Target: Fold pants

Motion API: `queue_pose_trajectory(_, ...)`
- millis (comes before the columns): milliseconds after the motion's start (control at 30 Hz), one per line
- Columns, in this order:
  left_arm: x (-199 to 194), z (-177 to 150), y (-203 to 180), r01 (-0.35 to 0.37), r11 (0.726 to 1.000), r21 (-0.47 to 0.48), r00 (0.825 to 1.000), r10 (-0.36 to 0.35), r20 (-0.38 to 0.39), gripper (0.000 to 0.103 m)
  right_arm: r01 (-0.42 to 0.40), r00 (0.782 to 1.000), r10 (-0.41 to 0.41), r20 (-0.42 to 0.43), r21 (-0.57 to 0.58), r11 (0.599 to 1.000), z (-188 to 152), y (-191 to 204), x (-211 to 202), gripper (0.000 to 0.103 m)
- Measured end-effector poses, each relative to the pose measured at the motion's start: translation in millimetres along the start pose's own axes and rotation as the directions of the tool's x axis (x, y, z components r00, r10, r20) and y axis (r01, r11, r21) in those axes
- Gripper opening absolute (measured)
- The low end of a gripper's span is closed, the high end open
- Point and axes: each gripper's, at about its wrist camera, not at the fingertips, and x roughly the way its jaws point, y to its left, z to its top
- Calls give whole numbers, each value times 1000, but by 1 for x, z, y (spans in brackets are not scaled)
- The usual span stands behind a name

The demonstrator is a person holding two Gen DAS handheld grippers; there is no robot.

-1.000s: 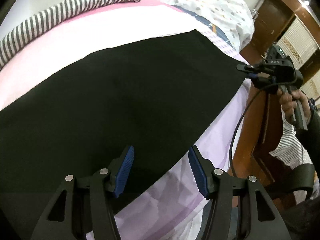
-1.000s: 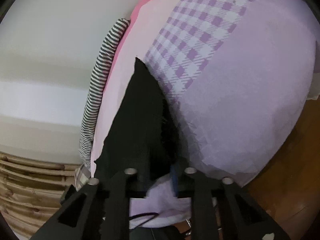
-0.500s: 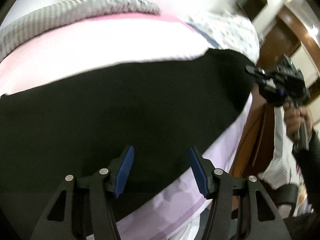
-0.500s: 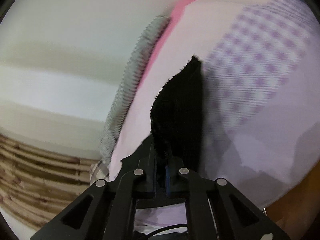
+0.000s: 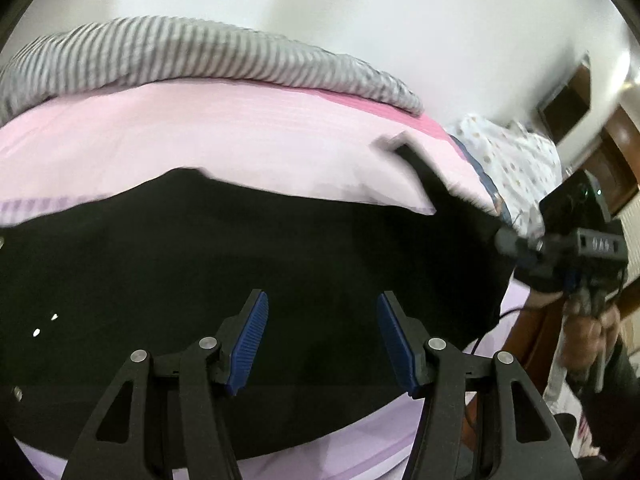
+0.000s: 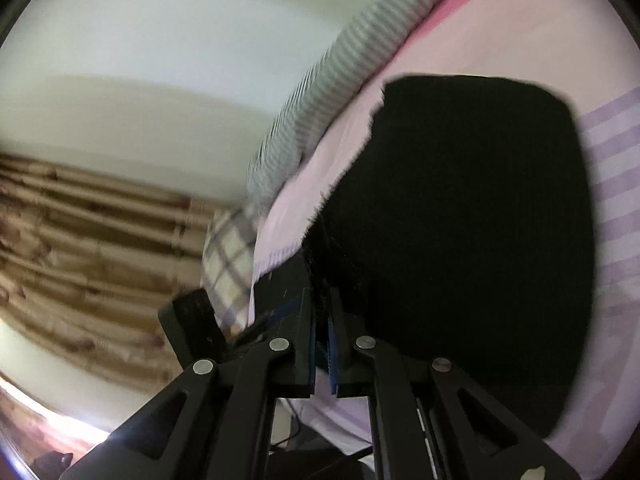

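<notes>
Black pants (image 5: 240, 264) lie spread across the pink and lilac bedsheet (image 5: 208, 136). My left gripper (image 5: 320, 336) hovers over their near part, its blue pads (image 5: 252, 340) standing apart with nothing pinched between them. At the right of the left wrist view, my right gripper (image 5: 502, 238), held by a person's hand (image 5: 588, 328), is shut on the pants' right end and holds it raised off the sheet. In the right wrist view, the right gripper (image 6: 320, 320) clamps the pants' edge, and the black cloth (image 6: 460, 220) hangs and folds ahead of it.
A grey striped cloth (image 5: 180, 52) runs along the bed's far edge by the white wall. A spotted white pillow (image 5: 516, 152) lies at the far right. A checked pillow (image 6: 228, 264) and brown curtains (image 6: 80, 232) are past the bed's other end. Wooden furniture (image 5: 616, 148) stands right.
My right gripper has shut on the pants' end, lifted it and swung it over the bed. My left gripper has shifted and rolled over the pants, still open.
</notes>
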Motion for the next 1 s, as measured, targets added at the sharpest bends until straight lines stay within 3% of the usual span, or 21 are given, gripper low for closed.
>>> queue_pose_trajectory(167, -13, -11, 27, 4, 997, -76, 1000, -4, 7, 58, 41, 987, -45, -157, -33, 999, -27, 6, 67, 6)
queue_pose_trajectory(233, -16, -16, 35, 18, 994, -108, 1000, -17, 7, 58, 89, 974, -102, -203, -69, 994, -39, 7, 86, 6)
queue_pose_trajectory(400, -11, -24, 45, 58, 985, -160, 998, -61, -15, 58, 191, 946, -226, -233, -162, 968, -49, 10, 98, 16)
queue_pose_trajectory(533, -1, -27, 43, 100, 978, -181, 993, -111, -48, 58, 189, 959, -221, -175, -184, 965, -49, 19, 69, 41)
queue_pose_trajectory(633, 6, -27, 34, 125, 977, -174, 988, -137, -64, 58, 219, 967, -239, -88, -196, 956, -51, 22, 35, 48)
queue_pose_trajectory(833, 32, -28, 25, 168, 964, -207, 972, -197, -129, 58, 277, 959, -270, 85, -95, 956, -45, 4, -22, 49)
queue_pose_trajectory(1000, 45, -30, 22, 180, 956, -234, 965, -217, -146, 58, 270, 956, -262, 129, -42, 962, -45, -9, -33, 50)
